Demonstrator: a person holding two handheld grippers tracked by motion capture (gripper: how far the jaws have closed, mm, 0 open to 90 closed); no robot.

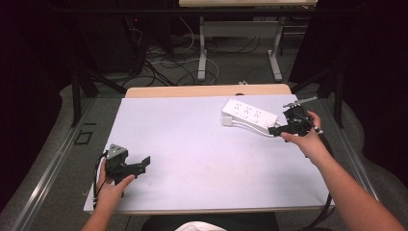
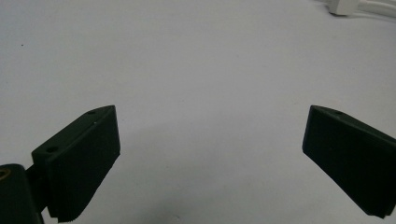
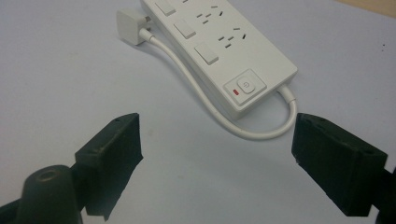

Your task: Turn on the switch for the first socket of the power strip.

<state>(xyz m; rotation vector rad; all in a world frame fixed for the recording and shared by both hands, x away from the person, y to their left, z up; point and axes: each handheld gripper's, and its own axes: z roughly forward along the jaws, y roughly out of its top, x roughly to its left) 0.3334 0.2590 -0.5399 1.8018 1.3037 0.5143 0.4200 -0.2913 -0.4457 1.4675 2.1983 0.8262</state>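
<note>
A white power strip [image 1: 249, 114] lies at the back right of the white table [image 1: 192, 154]. Its sockets and power button [image 3: 245, 85] face up in the right gripper view, and its white cable [image 3: 205, 98] loops back alongside it to a white plug [image 3: 128, 25]. My right gripper [image 1: 278, 129] is open just short of the strip's button end [image 3: 219, 163], nothing between its jaws. My left gripper [image 1: 143, 163] is open near the front left of the table, over bare surface [image 2: 210, 154]. The plug's corner [image 2: 343, 5] peeks in at the top right of the left gripper view.
The table's wooden back edge [image 1: 207, 90] borders the white sheet. Beyond it stand desk legs [image 1: 202, 48] and a tangle of cables [image 1: 163, 62] on the floor. Dark curtains close in both sides.
</note>
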